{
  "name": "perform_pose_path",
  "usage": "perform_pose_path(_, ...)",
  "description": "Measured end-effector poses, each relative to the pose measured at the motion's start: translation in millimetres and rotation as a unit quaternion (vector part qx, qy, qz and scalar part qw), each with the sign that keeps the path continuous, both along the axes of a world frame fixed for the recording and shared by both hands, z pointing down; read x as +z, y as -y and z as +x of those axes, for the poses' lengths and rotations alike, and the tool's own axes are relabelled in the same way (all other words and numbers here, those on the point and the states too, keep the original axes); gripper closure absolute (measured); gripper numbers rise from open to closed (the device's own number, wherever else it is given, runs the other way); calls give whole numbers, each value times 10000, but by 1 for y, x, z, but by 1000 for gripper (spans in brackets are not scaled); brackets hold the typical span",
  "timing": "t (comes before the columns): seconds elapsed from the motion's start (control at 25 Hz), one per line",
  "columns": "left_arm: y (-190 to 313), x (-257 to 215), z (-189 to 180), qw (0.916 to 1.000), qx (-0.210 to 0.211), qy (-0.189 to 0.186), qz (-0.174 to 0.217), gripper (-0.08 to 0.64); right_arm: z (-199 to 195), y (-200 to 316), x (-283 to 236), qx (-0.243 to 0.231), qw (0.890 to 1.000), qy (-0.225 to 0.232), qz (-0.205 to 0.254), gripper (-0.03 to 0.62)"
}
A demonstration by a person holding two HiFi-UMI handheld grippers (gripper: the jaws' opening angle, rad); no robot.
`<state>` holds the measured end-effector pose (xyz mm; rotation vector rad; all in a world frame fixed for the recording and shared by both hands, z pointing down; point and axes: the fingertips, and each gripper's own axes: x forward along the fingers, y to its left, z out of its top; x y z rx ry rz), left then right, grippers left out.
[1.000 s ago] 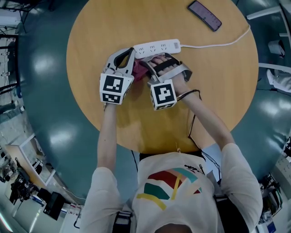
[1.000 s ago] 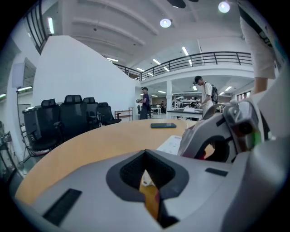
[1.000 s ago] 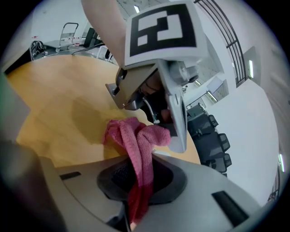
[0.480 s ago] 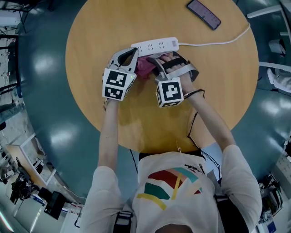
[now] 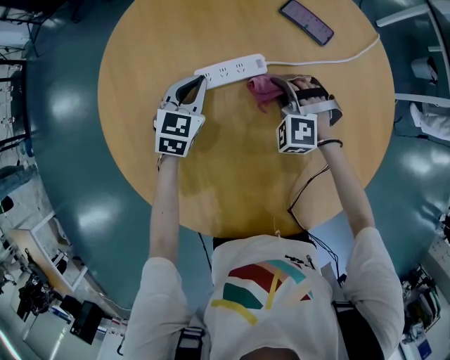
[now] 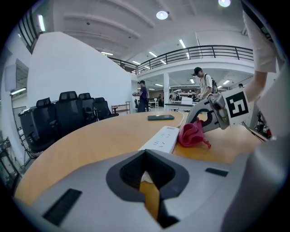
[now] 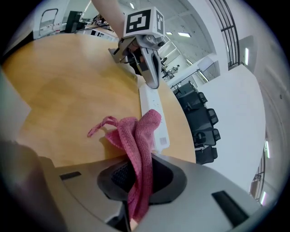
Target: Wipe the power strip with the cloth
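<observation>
A white power strip (image 5: pixel 230 70) lies on the round wooden table (image 5: pixel 232 169), its cable (image 5: pixel 337 62) running off to the right. My right gripper (image 5: pixel 280 90) is shut on a pink cloth (image 5: pixel 261 89), which hangs bunched just in front of the strip's right end. The right gripper view shows the cloth (image 7: pixel 136 136) pinched in the jaws of that gripper (image 7: pixel 138 174), with the strip (image 7: pixel 154 113) beyond. My left gripper (image 5: pixel 200 79) is shut with nothing in it, tips at the strip's left end (image 6: pixel 163 138).
A dark phone (image 5: pixel 306 21) lies at the table's far right edge. The table's near half is bare wood. Black office chairs (image 6: pixel 68 113) stand beyond the far rim, and people stand far off in the hall.
My right gripper has carried the cloth to the right, from the strip's left part to its right end. The left gripper has stayed by the left end.
</observation>
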<state>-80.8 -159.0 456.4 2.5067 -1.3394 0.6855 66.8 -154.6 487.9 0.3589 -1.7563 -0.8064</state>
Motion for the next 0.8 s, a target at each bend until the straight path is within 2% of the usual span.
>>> perform_pose_path(0.24,-1,4,0,10000,-89,-1,-31,526,16,4,-1,135,9999,-48,16,552)
perform_pose_path(0.32,-1,1,4,9989,-440,-47,-137,526,19,6,-12,313,9988,326,-199,552)
perform_pose_path(0.4,-2,-7,19,9949,-878,-431,-240,526,18,13,-29,492,9922,948,-637,552)
perform_pose_path(0.48,-2,-9,36,9896,-1164,-789,-316,526,3,25,-48,385,9820,1469,-1121,552)
perform_pose_path(0.52,-2,-7,40,9884,-1267,-777,-322,526,-10,29,-57,170,9776,1601,-1352,552)
perform_pose_path(0.64,0,1,42,9847,-1551,-717,-333,526,-52,37,-73,-761,9614,1565,-2130,552)
perform_pose_path(0.72,4,0,46,9812,-1704,-851,-316,526,-72,43,-79,-1232,9402,1391,-2853,552)
perform_pose_path(0.8,7,-3,51,9813,-1762,-749,-216,526,-93,50,-81,-1555,9153,1101,-3549,554)
